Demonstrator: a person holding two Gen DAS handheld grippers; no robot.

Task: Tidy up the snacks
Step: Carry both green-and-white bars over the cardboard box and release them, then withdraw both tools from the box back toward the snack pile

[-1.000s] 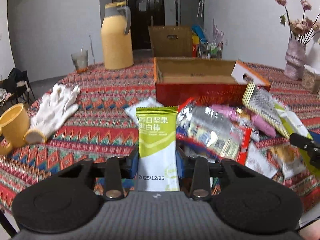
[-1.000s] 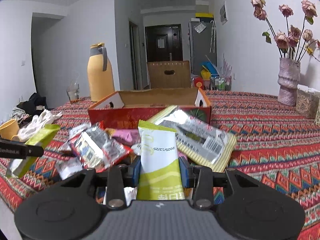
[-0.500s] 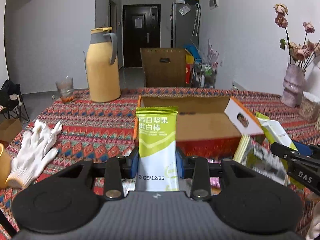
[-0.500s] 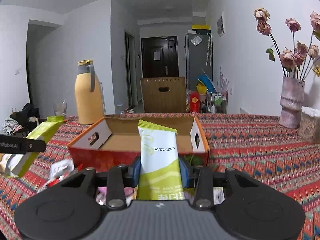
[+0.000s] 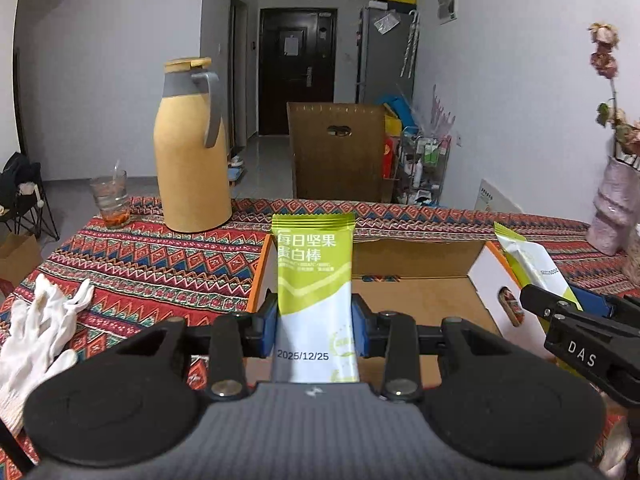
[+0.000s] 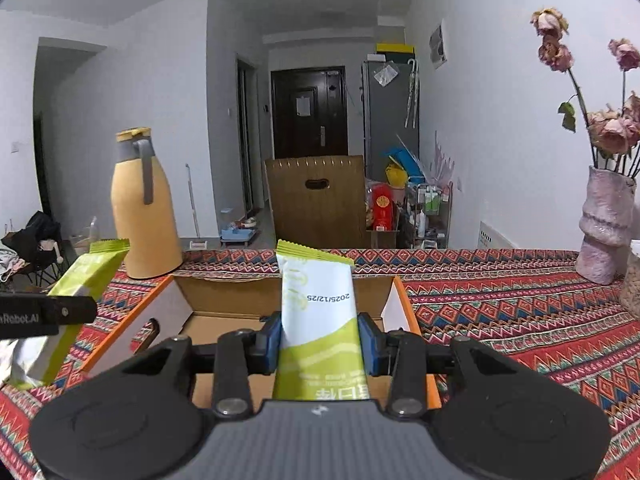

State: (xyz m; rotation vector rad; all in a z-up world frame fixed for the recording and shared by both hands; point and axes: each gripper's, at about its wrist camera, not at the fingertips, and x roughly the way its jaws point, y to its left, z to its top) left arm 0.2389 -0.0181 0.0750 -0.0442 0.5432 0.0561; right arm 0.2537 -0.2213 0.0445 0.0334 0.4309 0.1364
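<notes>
My left gripper point(image 5: 315, 320) is shut on a green and white snack bar point(image 5: 314, 280) that stands upright between its blue pads. It hovers over the left end of an open orange cardboard box point(image 5: 420, 296). My right gripper point(image 6: 320, 340) is shut on a second green and white snack bar point(image 6: 318, 312), held upside down above the same box point(image 6: 176, 312). The box floor shows bare brown cardboard. Each gripper appears at the edge of the other's view: the right gripper point(image 5: 560, 312) with its bar at the right, the left gripper point(image 6: 60, 316) with its bar at the left.
A yellow thermos jug point(image 5: 192, 152) and a glass point(image 5: 110, 198) stand at the back left of the patterned tablecloth point(image 5: 152, 264). White gloves point(image 5: 36, 336) lie at the left. A pink vase with dried roses point(image 6: 604, 224) stands at the right. A brown chair point(image 5: 338, 152) is behind the table.
Both grippers moved forward and up from above the snack pile to above the open box, each keeping its bar. The pile has dropped out of view.
</notes>
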